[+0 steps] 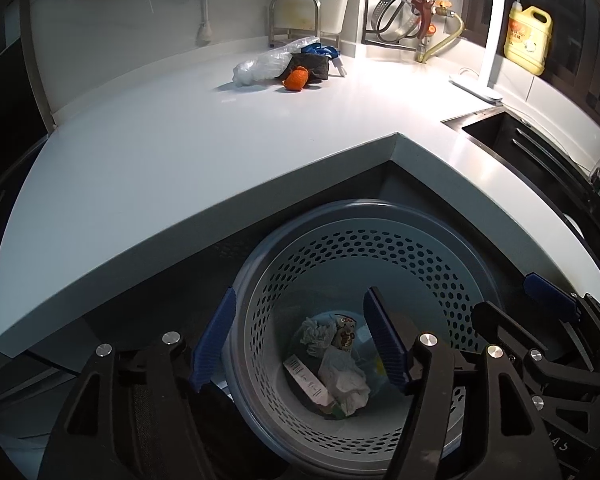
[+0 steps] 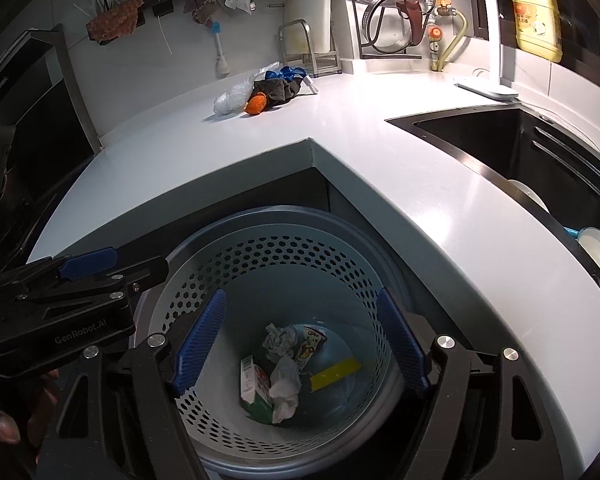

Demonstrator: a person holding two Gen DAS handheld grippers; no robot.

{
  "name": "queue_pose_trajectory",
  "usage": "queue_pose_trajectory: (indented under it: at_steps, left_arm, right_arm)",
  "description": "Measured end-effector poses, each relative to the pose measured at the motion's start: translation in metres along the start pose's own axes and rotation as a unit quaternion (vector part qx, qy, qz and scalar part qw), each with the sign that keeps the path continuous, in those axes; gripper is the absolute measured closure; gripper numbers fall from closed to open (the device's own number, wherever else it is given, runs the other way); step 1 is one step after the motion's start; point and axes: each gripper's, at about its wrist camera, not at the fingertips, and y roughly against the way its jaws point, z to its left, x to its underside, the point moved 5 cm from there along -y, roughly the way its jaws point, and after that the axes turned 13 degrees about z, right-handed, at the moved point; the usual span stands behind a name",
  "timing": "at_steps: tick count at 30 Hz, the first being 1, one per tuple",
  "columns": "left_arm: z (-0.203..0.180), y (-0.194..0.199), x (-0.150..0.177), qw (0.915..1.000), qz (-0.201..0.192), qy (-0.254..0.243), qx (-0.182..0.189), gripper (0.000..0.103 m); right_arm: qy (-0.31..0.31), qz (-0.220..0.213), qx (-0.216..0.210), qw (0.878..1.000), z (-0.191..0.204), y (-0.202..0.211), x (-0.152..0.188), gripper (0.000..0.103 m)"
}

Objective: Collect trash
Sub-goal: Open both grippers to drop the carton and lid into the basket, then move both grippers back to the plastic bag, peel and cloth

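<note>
A grey perforated waste bin (image 1: 420, 264) (image 2: 228, 264) stands on the floor below the white counter corner. Inside lie crumpled paper (image 1: 346, 380) (image 2: 284, 384), a small carton (image 1: 306, 376) (image 2: 252, 380), a snack wrapper (image 1: 342, 332) (image 2: 310, 342) and a yellow strip (image 2: 334, 368). My left gripper (image 1: 300, 336) is open and empty above the bin mouth. My right gripper (image 2: 300, 340) is open and empty above the bin too. Each gripper shows in the other's view, the right one (image 1: 552, 300) and the left one (image 2: 88, 264). More trash lies far back on the counter: a clear plastic bag (image 1: 264, 64) (image 2: 236, 94), an orange peel (image 1: 296, 79) (image 2: 256, 104) and a dark rag (image 1: 312, 66) (image 2: 282, 88).
A white L-shaped counter (image 1: 180, 152) (image 2: 380, 152) wraps around the bin. A black sink (image 2: 540, 160) (image 1: 512, 136) with white dishes (image 2: 598, 252) is at the right. A yellow detergent bottle (image 1: 526, 38) (image 2: 538, 20), a white lamp (image 1: 488, 40) and a pot rack (image 2: 388, 12) stand at the back.
</note>
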Motion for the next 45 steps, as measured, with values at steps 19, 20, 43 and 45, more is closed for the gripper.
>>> queue_pose_trajectory:
  at_steps: [19, 20, 43, 45]
  left_arm:
    - [0.006, 0.004, -0.001, 1.0000, -0.006, 0.006, -0.002, 0.034]
    - [0.006, 0.004, -0.001, 1.0000, -0.006, 0.007, -0.002, 0.034]
    - [0.036, 0.028, -0.051, 0.9976, -0.054, 0.043, -0.003, 0.017]
    - [0.040, 0.030, -0.063, 0.9970, -0.062, 0.046, -0.006, 0.017]
  right_arm:
    - [-0.001, 0.002, -0.002, 1.000, 0.001, -0.001, 0.001, 0.028]
    - [-0.001, 0.002, -0.002, 1.000, 0.001, 0.000, 0.001, 0.028]
    - [-0.004, -0.018, 0.009, 1.000, 0.002, 0.011, -0.048, 0.028]
    - [-0.002, -0.021, 0.009, 1.000, 0.001, 0.011, -0.059, 0.028]
